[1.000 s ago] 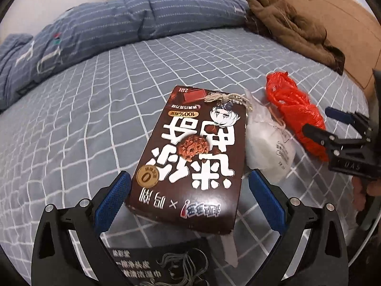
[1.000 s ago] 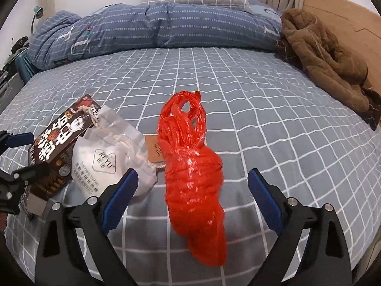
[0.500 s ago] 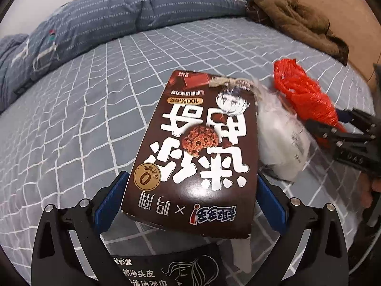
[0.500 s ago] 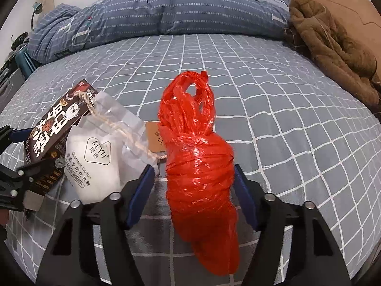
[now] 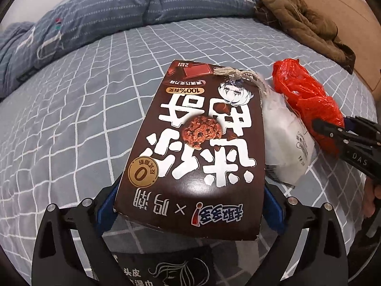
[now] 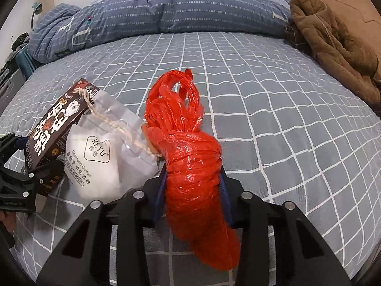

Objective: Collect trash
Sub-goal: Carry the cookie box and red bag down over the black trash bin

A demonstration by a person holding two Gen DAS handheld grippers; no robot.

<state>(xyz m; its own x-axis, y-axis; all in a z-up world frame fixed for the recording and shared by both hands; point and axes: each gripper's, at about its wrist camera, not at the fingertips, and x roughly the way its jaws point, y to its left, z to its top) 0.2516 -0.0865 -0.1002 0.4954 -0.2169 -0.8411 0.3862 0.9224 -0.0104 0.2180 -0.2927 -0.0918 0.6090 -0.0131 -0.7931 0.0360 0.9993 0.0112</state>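
The right tool (image 6: 193,190) is closing its jaws on the red plastic bag (image 6: 190,166), which lies on the bed (image 6: 273,119) just right of the white pouch (image 6: 104,157). The left tool (image 5: 190,205) pinches the brown cookie box (image 5: 200,147), which touches the pouch's left side.

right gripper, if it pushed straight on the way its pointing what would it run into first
The red plastic bag: it already sits between the right gripper's closing jaws. Past the bag only the checked bedsheet lies ahead, though depth is hard to judge.
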